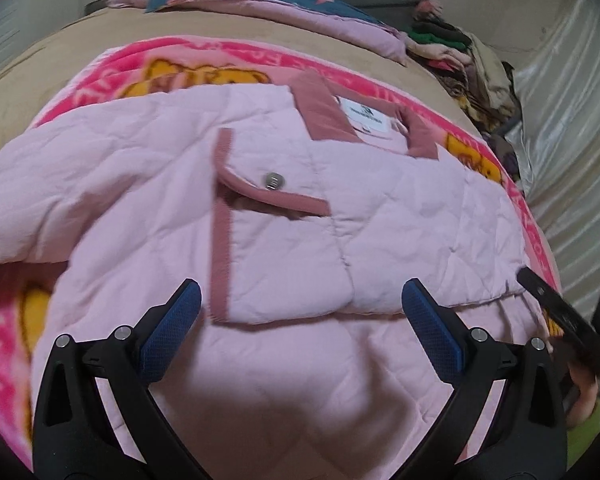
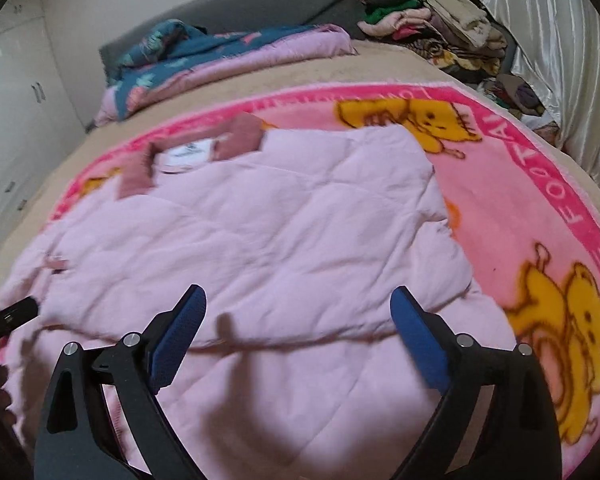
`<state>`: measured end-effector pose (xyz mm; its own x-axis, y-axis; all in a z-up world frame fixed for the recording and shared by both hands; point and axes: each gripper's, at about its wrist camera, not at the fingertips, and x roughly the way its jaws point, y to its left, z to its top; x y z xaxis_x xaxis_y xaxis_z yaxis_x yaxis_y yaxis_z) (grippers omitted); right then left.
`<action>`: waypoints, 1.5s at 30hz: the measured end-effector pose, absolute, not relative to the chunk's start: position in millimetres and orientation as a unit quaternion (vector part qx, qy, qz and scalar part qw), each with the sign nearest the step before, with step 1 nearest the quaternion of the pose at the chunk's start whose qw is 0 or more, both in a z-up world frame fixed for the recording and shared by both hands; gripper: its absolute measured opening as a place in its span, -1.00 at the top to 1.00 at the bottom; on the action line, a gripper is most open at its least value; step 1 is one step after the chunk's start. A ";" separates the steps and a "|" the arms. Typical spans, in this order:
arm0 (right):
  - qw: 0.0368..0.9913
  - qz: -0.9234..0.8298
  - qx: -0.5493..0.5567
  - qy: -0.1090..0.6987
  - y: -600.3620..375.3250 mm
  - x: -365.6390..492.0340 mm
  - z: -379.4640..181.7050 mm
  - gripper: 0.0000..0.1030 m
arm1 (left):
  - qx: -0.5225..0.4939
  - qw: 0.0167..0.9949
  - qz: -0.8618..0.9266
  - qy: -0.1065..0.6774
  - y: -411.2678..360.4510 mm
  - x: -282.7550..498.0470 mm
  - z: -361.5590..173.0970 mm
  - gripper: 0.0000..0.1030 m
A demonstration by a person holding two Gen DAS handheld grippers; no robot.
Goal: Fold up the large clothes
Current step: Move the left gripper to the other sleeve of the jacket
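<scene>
Jacket (image 1: 284, 216) lies flat on blanket (image 2: 512, 184), sides folded in; both grippers (image 1: 300, 312) (image 2: 298, 316) hover spread, empty, probably ready for the next fold.

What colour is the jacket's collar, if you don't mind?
Dusty rose collar, darker than the pale pink jacket; clearest in the left wrist view.

- Jacket (image 1: 284, 216) — pale pink, quilted, dusty-rose collar and trim; white label inside the neck.
- Pose: laid flat on the blanket, collar at the far end, sides folded inward.
- Chest pocket: rose-edged flap, metal snap — closed.
</scene>
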<state>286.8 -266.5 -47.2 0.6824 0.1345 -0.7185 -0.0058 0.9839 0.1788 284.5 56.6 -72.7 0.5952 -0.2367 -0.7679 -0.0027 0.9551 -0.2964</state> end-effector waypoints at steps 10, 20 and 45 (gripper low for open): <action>0.914 0.076 0.083 0.390 -228.2 262.6 -23.5 -0.88 | -0.140 0.893 -0.009 0.427 86.5 253.7 -60.4 -0.83; 0.915 0.120 0.069 0.380 -172.9 249.8 -11.8 -0.89 | -0.131 0.896 0.070 0.419 124.0 234.1 -59.1 -0.83; 0.906 0.222 0.029 0.360 -53.9 237.7 14.6 -0.91 | -0.215 0.874 0.229 0.370 227.3 209.1 -49.2 -0.83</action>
